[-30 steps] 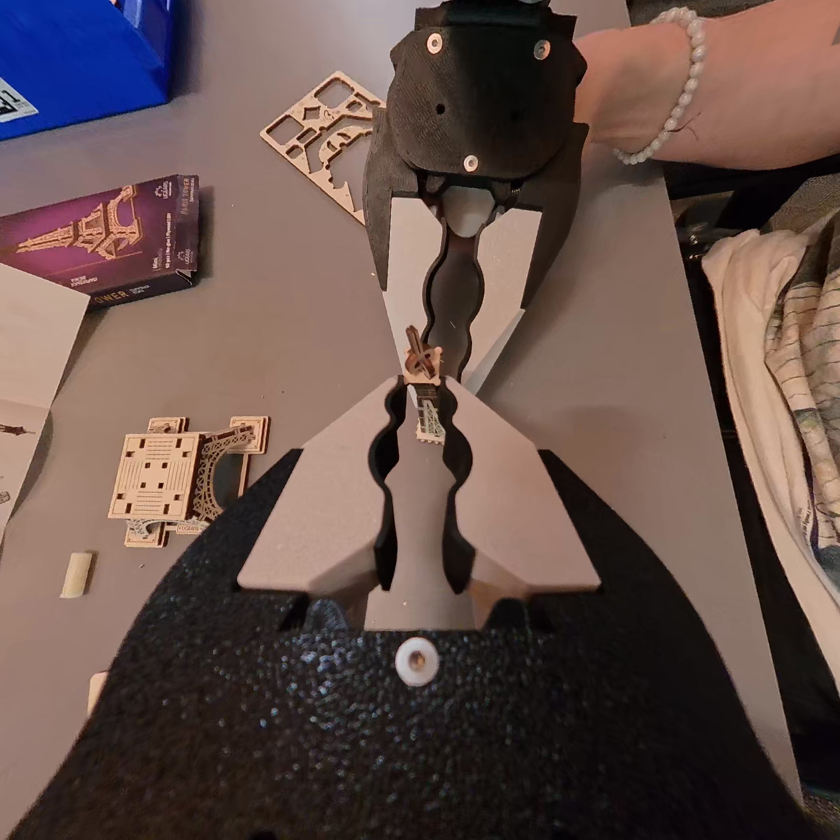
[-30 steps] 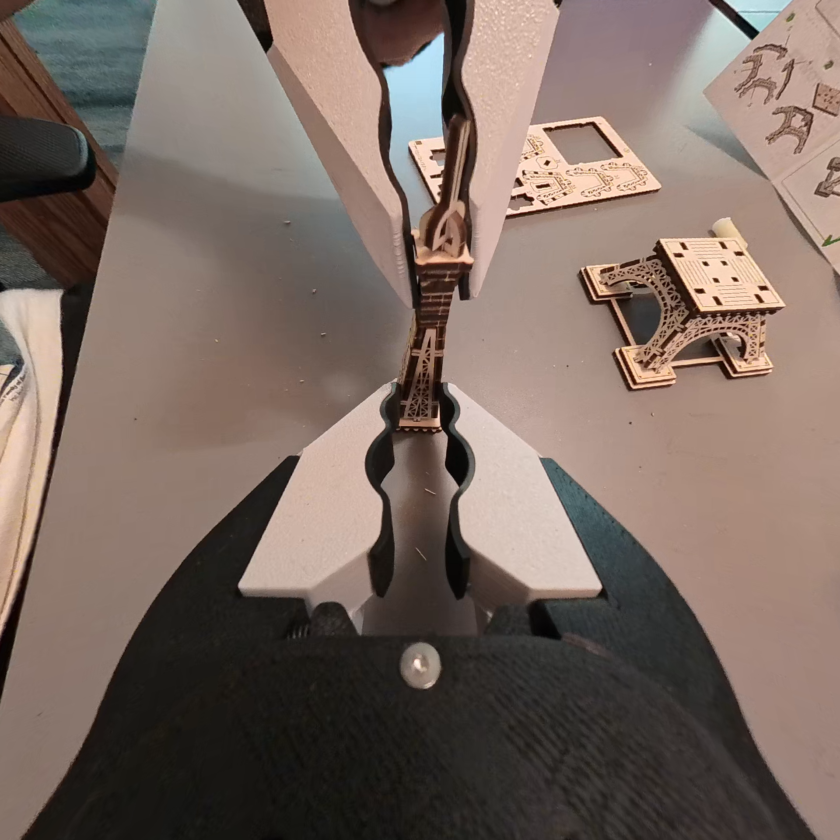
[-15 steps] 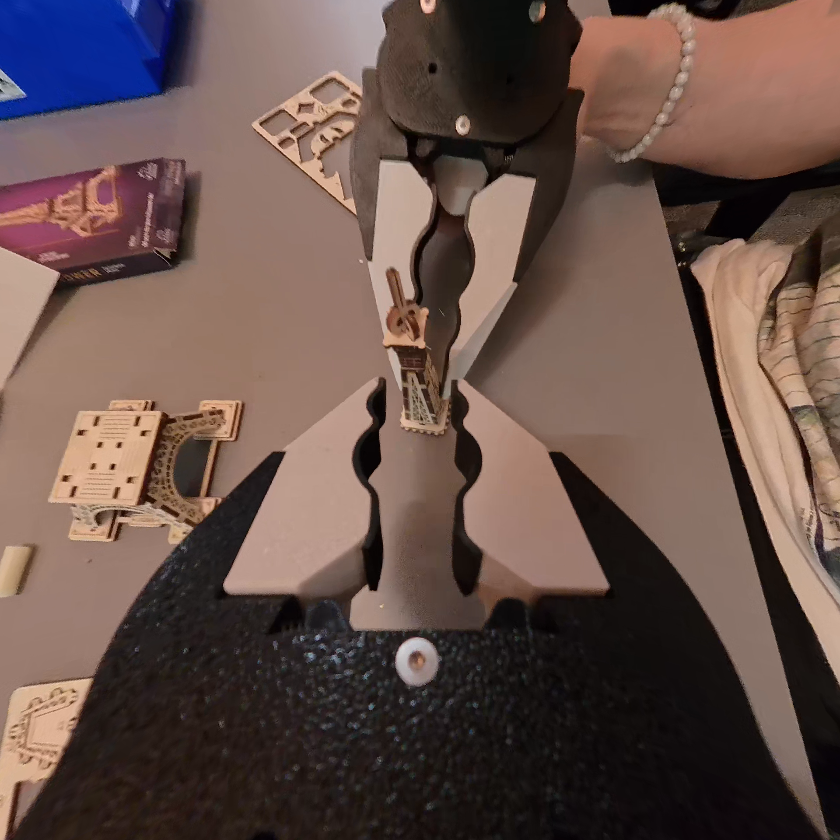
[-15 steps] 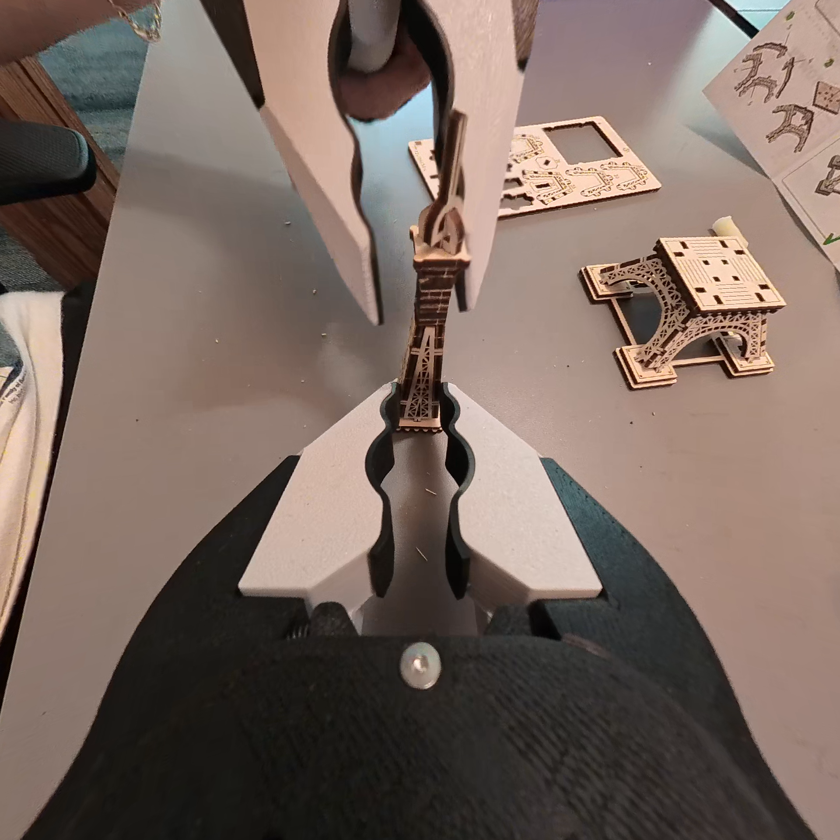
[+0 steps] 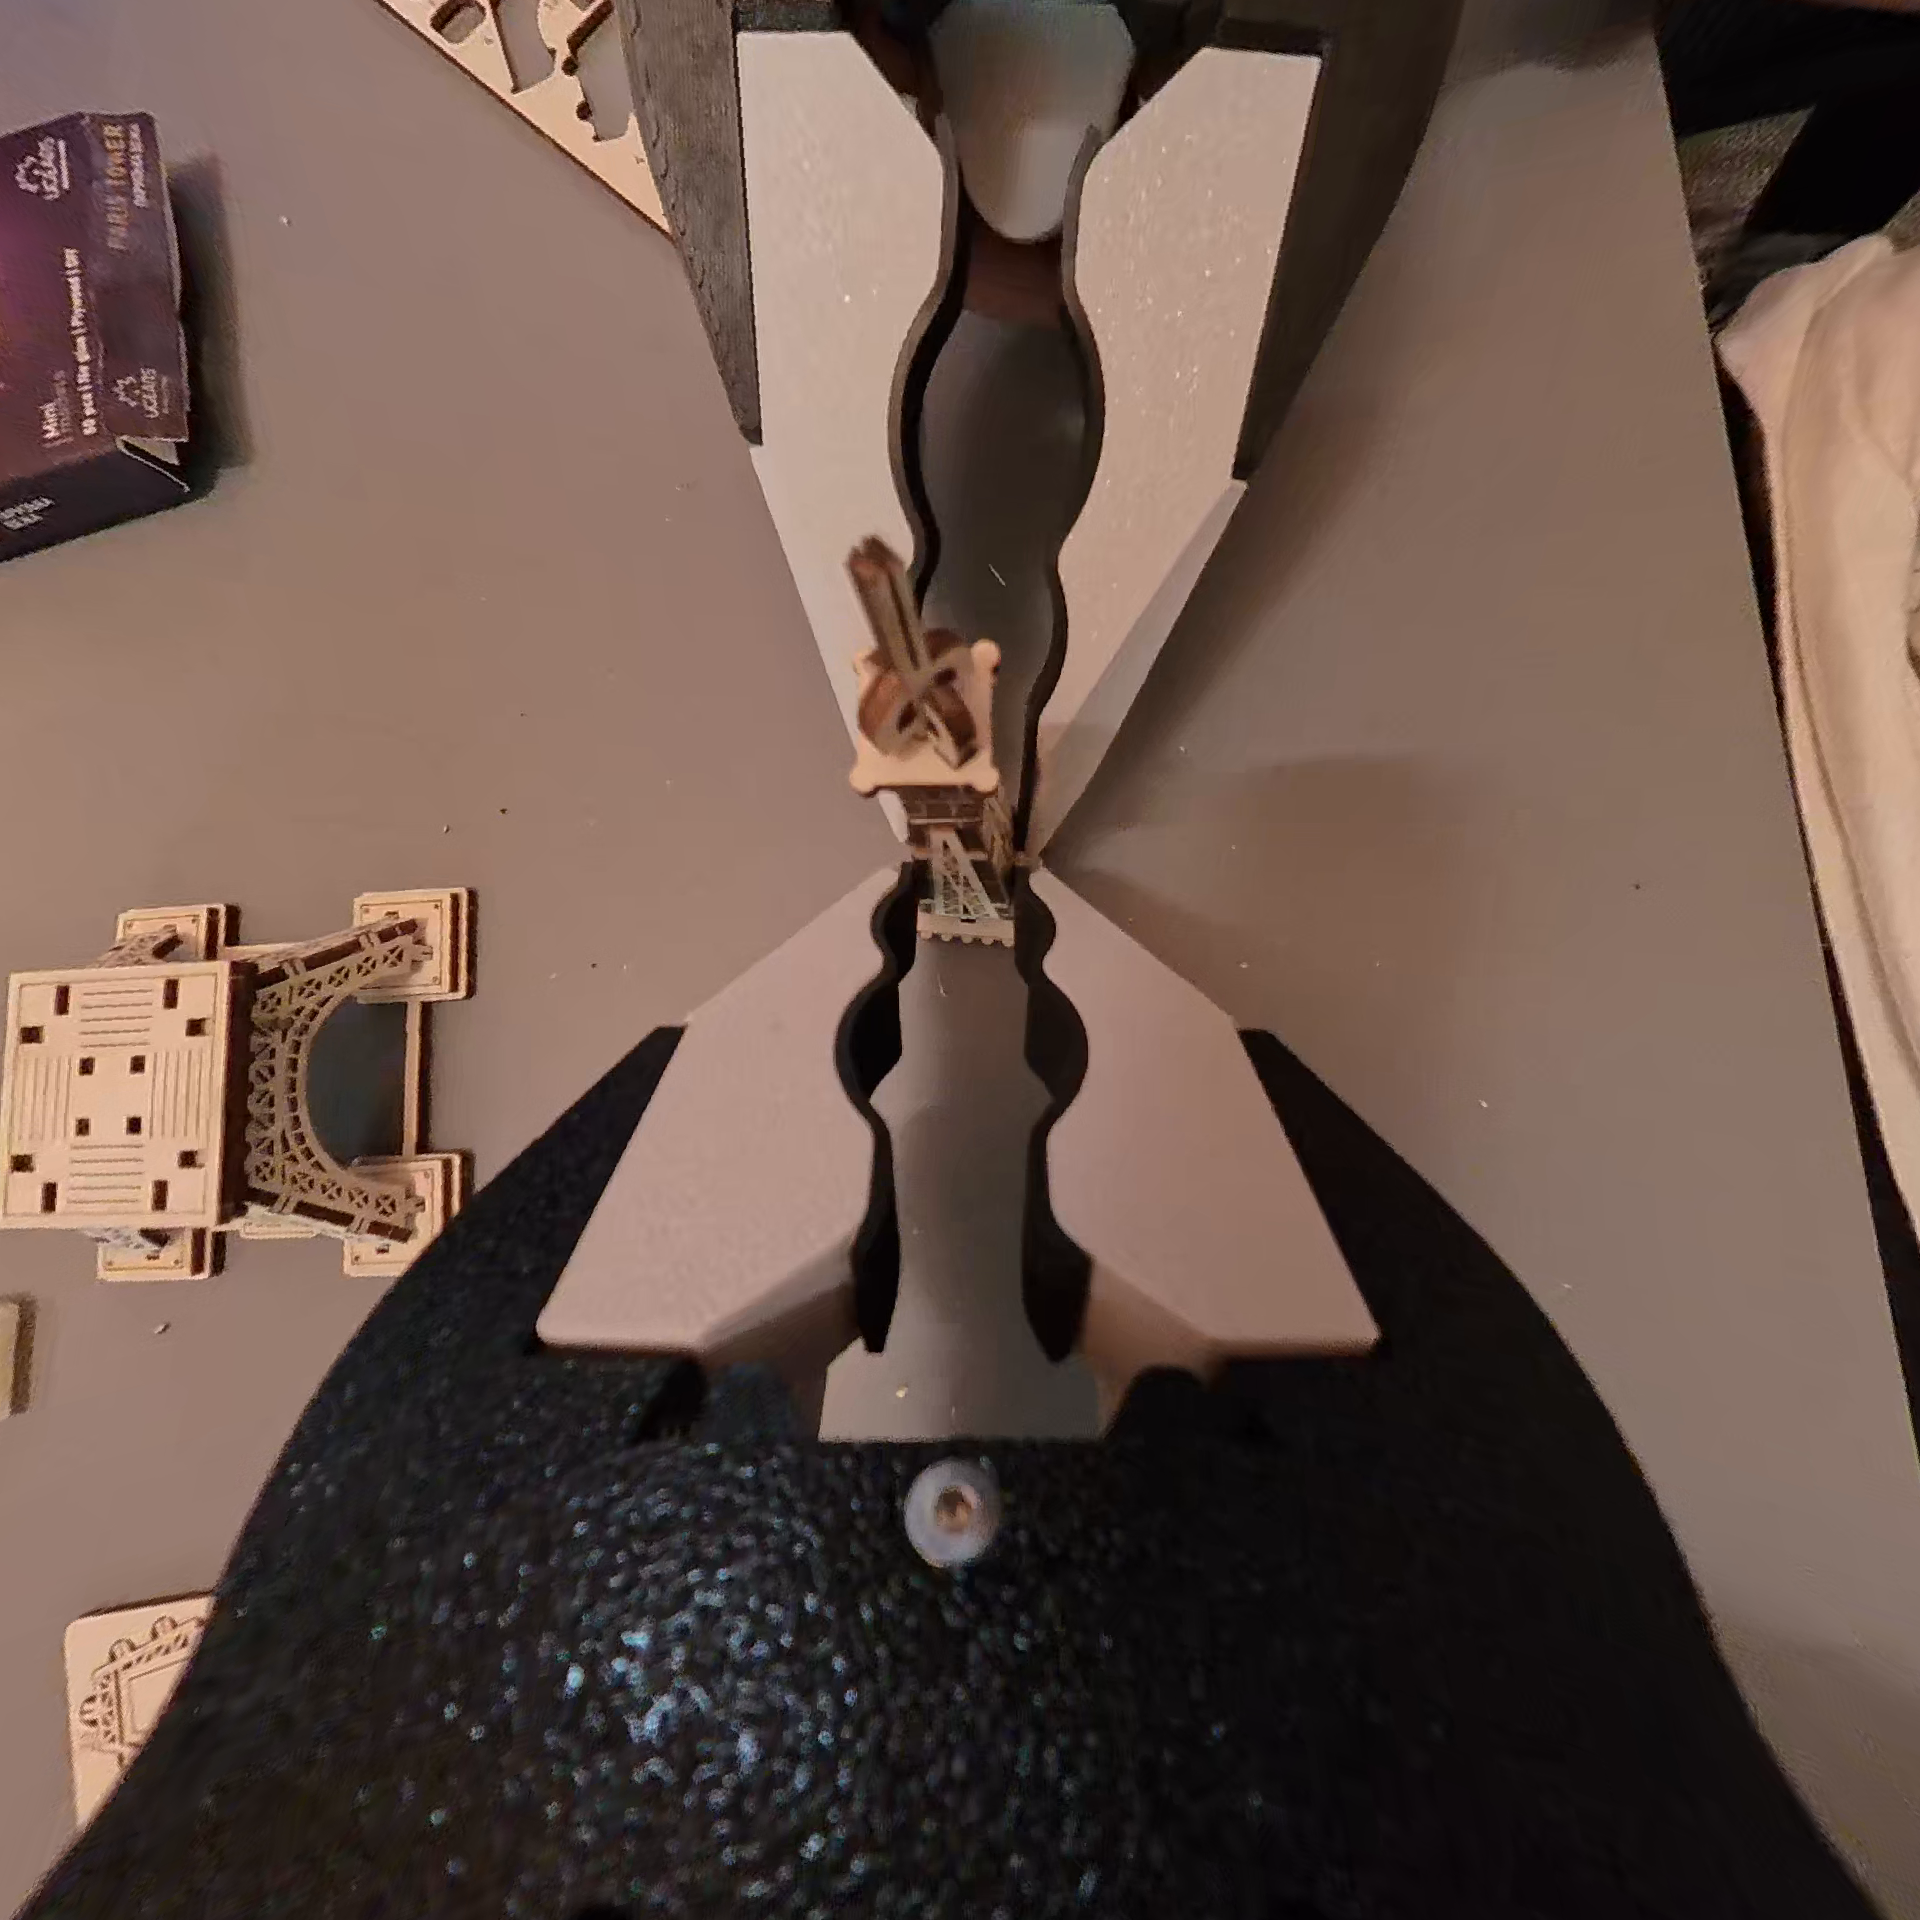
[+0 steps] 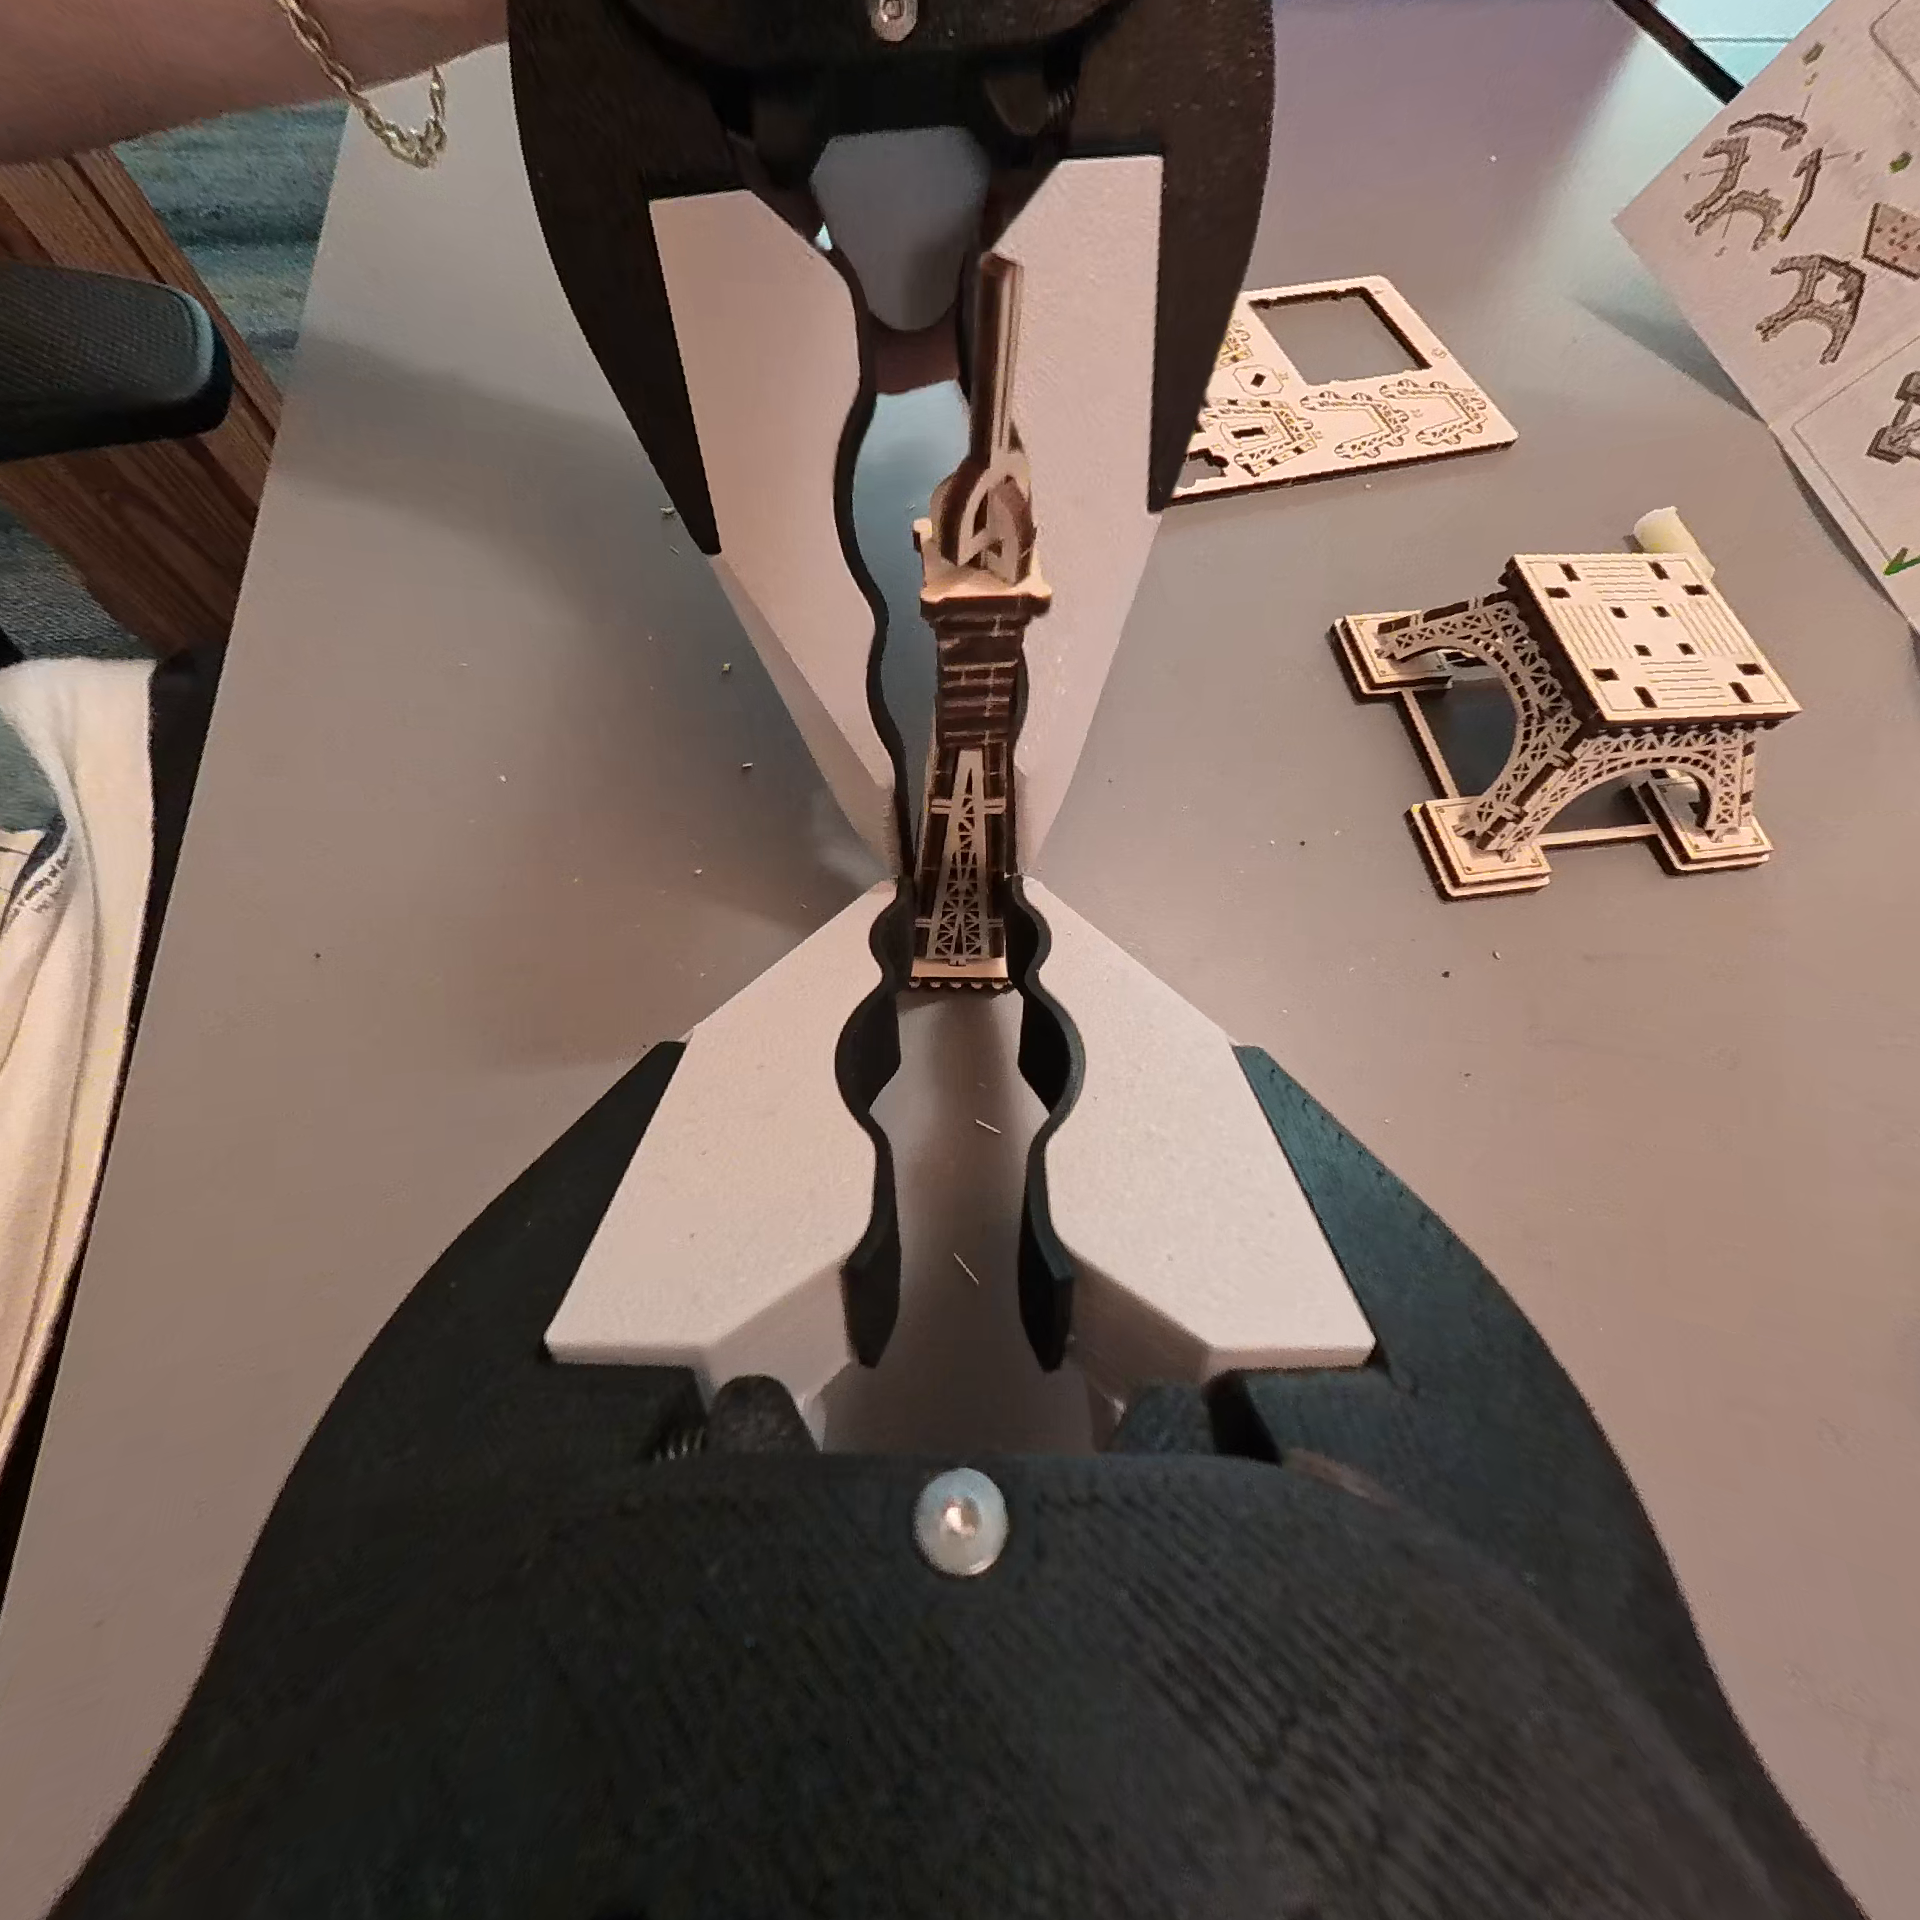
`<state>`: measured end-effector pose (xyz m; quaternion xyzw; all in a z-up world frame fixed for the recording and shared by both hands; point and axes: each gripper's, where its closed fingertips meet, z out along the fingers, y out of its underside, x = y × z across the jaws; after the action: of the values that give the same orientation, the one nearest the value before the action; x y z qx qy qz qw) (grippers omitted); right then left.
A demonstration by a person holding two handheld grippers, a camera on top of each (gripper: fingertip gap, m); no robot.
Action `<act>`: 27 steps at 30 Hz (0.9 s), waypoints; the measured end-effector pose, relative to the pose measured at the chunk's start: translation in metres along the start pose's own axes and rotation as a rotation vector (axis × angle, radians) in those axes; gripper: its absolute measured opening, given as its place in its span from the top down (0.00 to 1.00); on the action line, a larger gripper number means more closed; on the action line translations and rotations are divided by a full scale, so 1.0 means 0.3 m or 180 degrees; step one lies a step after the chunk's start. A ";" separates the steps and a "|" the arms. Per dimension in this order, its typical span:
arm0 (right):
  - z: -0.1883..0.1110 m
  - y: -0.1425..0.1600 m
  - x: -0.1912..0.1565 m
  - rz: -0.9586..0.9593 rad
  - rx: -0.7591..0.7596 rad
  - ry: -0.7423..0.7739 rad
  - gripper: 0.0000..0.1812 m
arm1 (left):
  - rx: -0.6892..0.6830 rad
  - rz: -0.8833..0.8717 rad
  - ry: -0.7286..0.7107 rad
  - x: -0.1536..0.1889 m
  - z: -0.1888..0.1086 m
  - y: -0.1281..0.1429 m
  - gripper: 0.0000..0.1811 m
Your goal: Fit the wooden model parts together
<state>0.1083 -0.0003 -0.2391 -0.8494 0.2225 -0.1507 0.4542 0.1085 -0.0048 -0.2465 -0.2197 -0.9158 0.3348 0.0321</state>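
Observation:
A wooden tower spire stands upright between both grippers; it also shows in the left wrist view. My right gripper is shut on the spire's lower end. My left gripper faces it tip to tip and has closed in on the same lower part from the opposite side. The wooden tower base with four arched legs stands alone on the grey table, to the right in the right wrist view and to the left in the left wrist view.
A cut-out wooden parts sheet and a printed instruction sheet lie beyond the base. A purple box and another parts sheet lie on the left. White cloth hangs past the table edge. A small cream block sits by the base. Both grippers' tips are close together, under 4 cm apart.
My left gripper let go of the spire's top, opened, moved down toward the right gripper and narrowed around the spire's lower part. The right gripper held the spire still.

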 end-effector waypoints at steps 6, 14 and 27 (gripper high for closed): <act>-0.012 0.039 -0.004 -0.0222 -0.0163 -0.0022 0.83 | -0.0097 -0.0111 0.0045 -0.001 0.000 0.003 0.91; 0.000 0.015 0.007 -0.0256 -0.0128 0.0066 0.89 | -0.0206 -0.0101 0.0113 -0.002 0.001 0.004 0.91; 0.018 0.013 0.001 -0.0305 -0.0244 0.0023 0.91 | -0.0470 -0.0052 0.0172 -0.001 0.003 0.008 0.91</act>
<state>0.1101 0.0013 -0.2453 -0.8753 0.1888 -0.1666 0.4128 0.1093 -0.0038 -0.2486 -0.2230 -0.9385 0.2600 0.0433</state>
